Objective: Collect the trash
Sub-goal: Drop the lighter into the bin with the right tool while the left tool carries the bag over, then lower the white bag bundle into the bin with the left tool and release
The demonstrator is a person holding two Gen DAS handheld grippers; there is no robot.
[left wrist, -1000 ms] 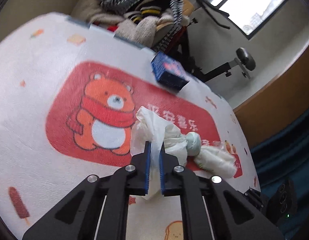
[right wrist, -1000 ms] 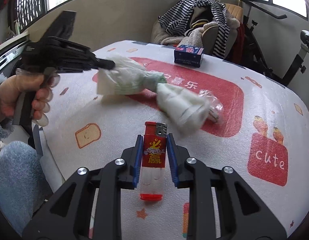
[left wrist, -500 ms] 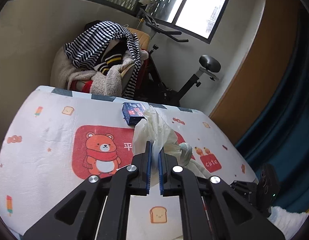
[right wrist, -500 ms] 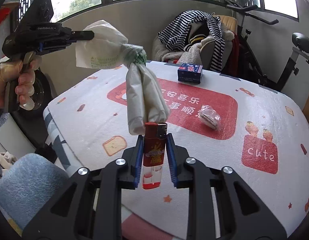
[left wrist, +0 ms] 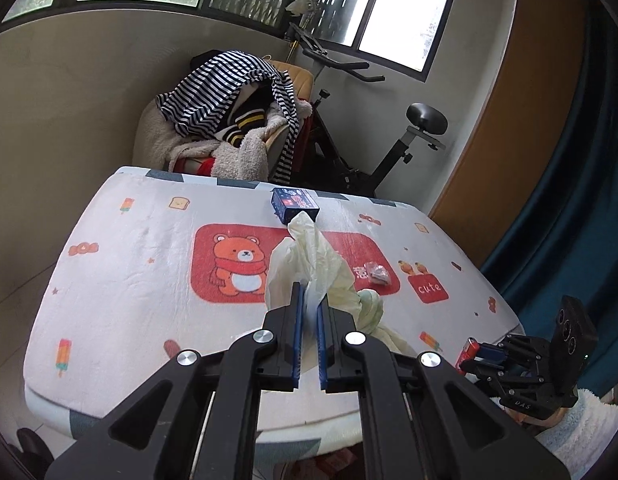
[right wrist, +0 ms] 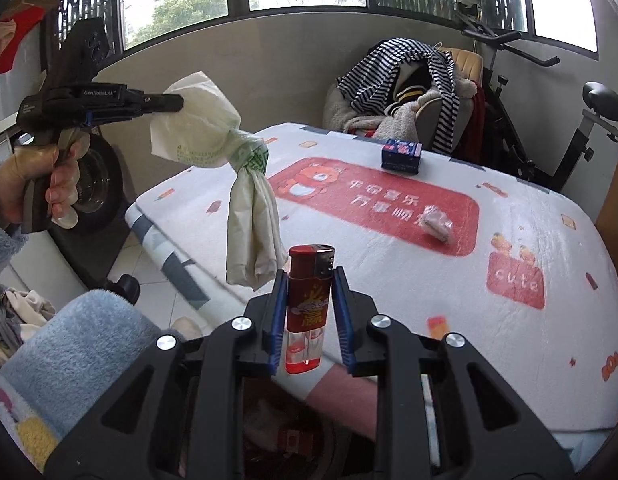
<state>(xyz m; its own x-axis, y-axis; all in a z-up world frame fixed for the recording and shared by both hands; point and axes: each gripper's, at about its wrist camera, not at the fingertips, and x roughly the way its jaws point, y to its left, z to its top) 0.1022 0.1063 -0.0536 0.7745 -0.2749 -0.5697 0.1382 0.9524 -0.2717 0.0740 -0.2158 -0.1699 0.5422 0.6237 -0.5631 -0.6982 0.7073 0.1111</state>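
My left gripper (left wrist: 308, 312) is shut on a knotted cream plastic bag (left wrist: 313, 268), held in the air off the near-left side of the table; in the right wrist view that bag (right wrist: 225, 160) hangs from the left gripper (right wrist: 177, 101), its tail drooping. My right gripper (right wrist: 310, 284) is shut on a red lighter (right wrist: 309, 292), upright between the blue pads, near the table's front edge. The lighter (left wrist: 469, 350) also shows at the lower right of the left wrist view. A small crumpled clear wrapper (right wrist: 435, 222) lies on the red print of the tablecloth (right wrist: 429, 288).
A blue box (right wrist: 401, 154) stands near the table's far edge. Behind it a chair piled with striped clothes (right wrist: 405, 84) and an exercise bike (right wrist: 549, 132). A hand (right wrist: 29, 184) grips the left tool. A light blue fleece sleeve (right wrist: 69, 344) is at lower left.
The left gripper lifted the bag off the table and drew it back and up toward the near edge. The right gripper rose and pulled back with the lighter.
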